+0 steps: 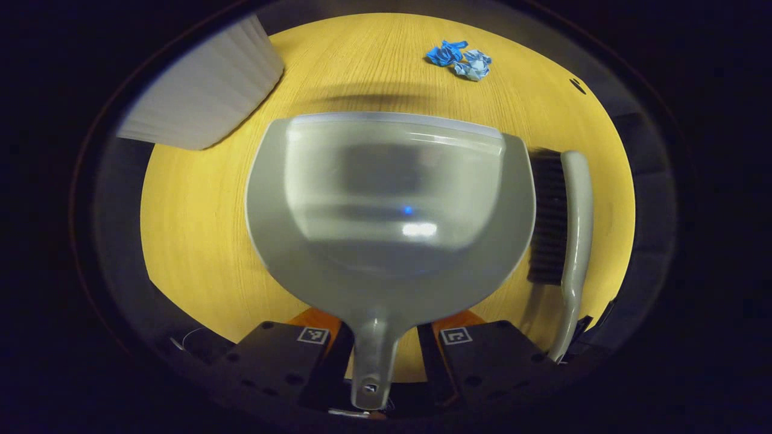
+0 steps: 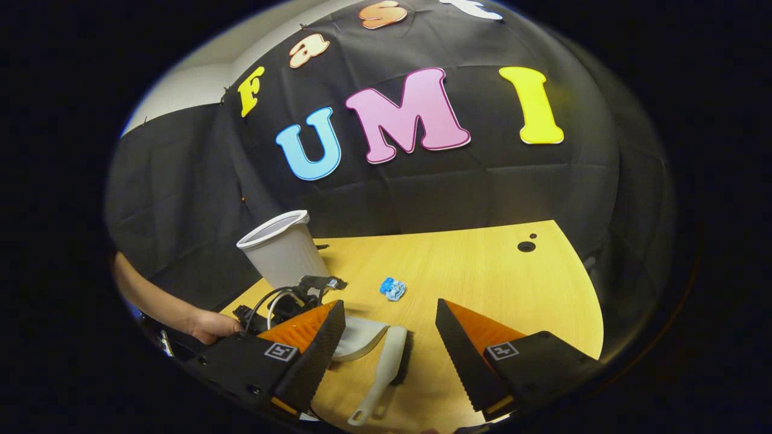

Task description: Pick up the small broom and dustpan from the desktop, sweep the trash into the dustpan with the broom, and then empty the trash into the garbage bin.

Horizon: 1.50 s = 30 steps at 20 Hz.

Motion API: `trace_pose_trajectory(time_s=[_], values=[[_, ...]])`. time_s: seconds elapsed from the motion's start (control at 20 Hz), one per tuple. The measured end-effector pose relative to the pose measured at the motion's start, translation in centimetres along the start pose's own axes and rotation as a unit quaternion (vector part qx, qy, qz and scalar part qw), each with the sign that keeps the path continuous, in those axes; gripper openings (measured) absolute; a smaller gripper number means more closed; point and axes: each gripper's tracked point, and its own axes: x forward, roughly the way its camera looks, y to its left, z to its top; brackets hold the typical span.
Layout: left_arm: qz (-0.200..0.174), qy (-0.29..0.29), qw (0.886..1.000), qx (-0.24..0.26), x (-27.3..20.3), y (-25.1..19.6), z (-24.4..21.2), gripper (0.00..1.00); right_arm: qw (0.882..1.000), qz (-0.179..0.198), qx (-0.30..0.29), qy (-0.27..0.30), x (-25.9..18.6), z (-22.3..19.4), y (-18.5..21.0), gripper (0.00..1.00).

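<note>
In the left gripper view, the left gripper sits at bottom centre, its fingers on either side of the dustpan's slim handle; whether they press it I cannot tell. The glossy grey scoop fills the middle of the frame. Just right lies the broom, dark bristles on a curved handle. A ribbed white bin stands upper left, crumpled blue trash at the top.

In the right gripper view, the right gripper gapes wide above the wood-grain desk.
</note>
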Motion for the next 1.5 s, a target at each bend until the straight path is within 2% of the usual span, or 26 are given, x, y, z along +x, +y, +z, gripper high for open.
trace_pose_trajectory(time_s=[0.1,0.2,0.35,0.45,0.6,0.75,0.85,0.9,1.0,1.2,1.3,1.35,1.4,1.5], values=[[0.002,0.008,1.0,0.017,-0.1,0.1,-0.1,0.47,1.0,-0.007,0.018,0.017,0.0,-1.0,0.0,0.97],[0.002,0.015,0.999,0.031,0.0,0.4,-0.4,0.31,0.998,-0.023,0.035,0.039,0.1,-2.1,0.0,0.97],[0.006,0.015,0.996,0.085,0.2,1.0,-0.3,0.3,0.995,-0.046,0.048,0.08,0.7,-4.1,0.4,0.97],[0.002,0.009,0.995,0.1,0.2,1.2,-0.3,0.3,0.988,-0.055,0.062,0.128,1.3,-6.5,1.5,0.97],[-0.012,-0.012,0.995,0.101,0.1,1.4,-0.3,0.31,0.967,-0.075,0.092,0.228,1.5,-11.5,2.8,0.98],[-0.027,-0.047,0.994,0.097,0.1,1.5,-0.4,0.29,0.938,-0.105,0.067,0.322,1.4,-16.6,2.7,0.98],[-0.039,-0.066,0.992,0.097,0.1,1.6,-0.7,0.3,0.924,-0.127,0.054,0.357,1.5,-18.6,1.8,0.98],[-0.046,-0.073,0.991,0.102,0.1,1.7,-0.8,0.3,0.909,-0.144,0.042,0.388,1.4,-20.1,1.0,0.98],[-0.054,-0.077,0.99,0.104,0.1,1.8,-0.8,0.31,0.893,-0.151,0.046,0.421,1.9,-21.6,1.0,0.98],[-0.061,-0.083,0.989,0.102,0.1,1.8,-0.8,0.3,0.873,-0.175,0.043,0.453,3.4,-23.8,0.0,0.98],[-0.065,-0.086,0.989,0.099,0.1,1.8,-0.8,0.3,0.857,-0.179,0.053,0.48,3.6,-24.8,-0.3,0.89],[-0.067,-0.087,0.989,0.098,0.1,1.8,-0.8,0.3,0.853,-0.184,0.053,0.486,3.6,-24.7,-0.7,0.69],[-0.069,-0.088,0.989,0.096,0.1,1.8,-0.8,0.3,0.857,-0.181,0.058,0.48,4.1,-24.7,-0.5,0.49],[-0.076,-0.089,0.989,0.092,0.1,1.8,-0.8,0.31,0.854,-0.182,0.061,0.484,4.0,-24.5,-0.6,0.45]])
